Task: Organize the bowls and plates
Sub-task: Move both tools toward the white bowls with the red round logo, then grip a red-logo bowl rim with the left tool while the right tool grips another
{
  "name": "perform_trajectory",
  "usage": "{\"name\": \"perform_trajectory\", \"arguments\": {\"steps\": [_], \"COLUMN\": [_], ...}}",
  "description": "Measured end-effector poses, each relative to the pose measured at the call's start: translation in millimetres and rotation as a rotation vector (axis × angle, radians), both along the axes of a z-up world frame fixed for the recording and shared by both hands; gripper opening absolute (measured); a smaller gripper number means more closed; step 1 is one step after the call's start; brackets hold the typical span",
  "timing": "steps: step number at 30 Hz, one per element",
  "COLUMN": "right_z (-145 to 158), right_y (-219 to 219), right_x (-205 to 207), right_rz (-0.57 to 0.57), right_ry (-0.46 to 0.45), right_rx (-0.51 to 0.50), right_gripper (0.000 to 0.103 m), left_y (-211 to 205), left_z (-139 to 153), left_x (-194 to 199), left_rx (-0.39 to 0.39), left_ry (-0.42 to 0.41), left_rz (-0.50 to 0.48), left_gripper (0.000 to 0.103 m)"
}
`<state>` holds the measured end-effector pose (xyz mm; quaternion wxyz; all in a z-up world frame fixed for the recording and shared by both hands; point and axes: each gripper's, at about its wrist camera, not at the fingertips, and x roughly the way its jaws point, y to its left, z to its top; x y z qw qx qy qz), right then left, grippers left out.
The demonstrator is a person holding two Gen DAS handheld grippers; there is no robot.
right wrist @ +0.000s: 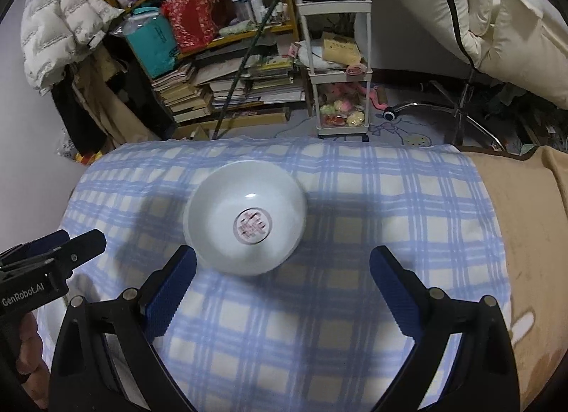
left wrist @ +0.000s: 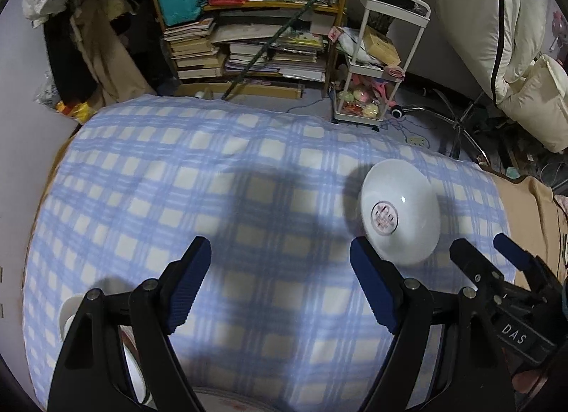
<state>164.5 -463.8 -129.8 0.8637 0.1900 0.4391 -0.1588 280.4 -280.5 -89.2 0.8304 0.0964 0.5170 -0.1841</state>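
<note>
Centre frame, just ahead of spread right claw: white bowl, nearer left pad; left claw spread, farther.

The bowl is glossy white with a round pinkish-red emblem ringed in a dark line at its centre. It sits on a bedcover checked in pale blue and cream. Beside that lies a tan blanket. Both grippers' fingers carry ribbed dark-blue pads on black frames.
</note>
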Motion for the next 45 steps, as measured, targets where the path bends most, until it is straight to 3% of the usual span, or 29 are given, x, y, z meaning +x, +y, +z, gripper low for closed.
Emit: {"name": "perform_trajectory", "arguments": {"steps": [6,12,13,15,17,18,20,22,24,33,45], "right_z": [-21,-40,-42,-48,-55,-58,-64,-67,-68,-55,-7], "right_y": [-29,-47,-48,-50,-53,-53,-52,-50,-46,-24,37], "right_x": [17,32,34,37,40,41,43,43,45,37,24], "right_rz": [-0.012,0.01,0.014,0.024,0.027,0.028,0.036,0.046,0.066,0.082,0.168], "right_ry": [0.021,0.04,0.043,0.054,0.062,0.065,0.075,0.073,0.081,0.103,0.052], "right_rx": [0.074,0.143,0.148,0.162,0.202,0.22,0.262,0.295,0.299,0.266,0.232], "right_gripper": [0.091,0.073,0.066,0.056,0.044,0.04,0.023,0.019,0.009,0.008,0.009], "left_y": [-37,-60,-62,-67,-70,-72,-75,-80,-83,-70,-10], "left_z": [-20,-45,-48,-57,-64,-68,-71,-74,-73,-52,5], "left_x": [19,32,33,33,33,32,29,26,23,9,-13], "left_rx": [0.019,0.063,0.07,0.086,0.075,0.062,0.05,0.053,0.056,0.1,0.118], "left_ry": [0.033,0.077,0.082,0.097,0.134,0.162,0.174,0.184,0.186,0.151,0.071], "left_rz": [-0.028,-0.037,-0.04,-0.049,-0.062,-0.064,-0.09,-0.123,-0.14,-0.131,-0.081], "left_gripper": [0.08,0.08,0.079,0.066,0.035,0.031,0.019,0.009,0.007,0.006,0.007]}}
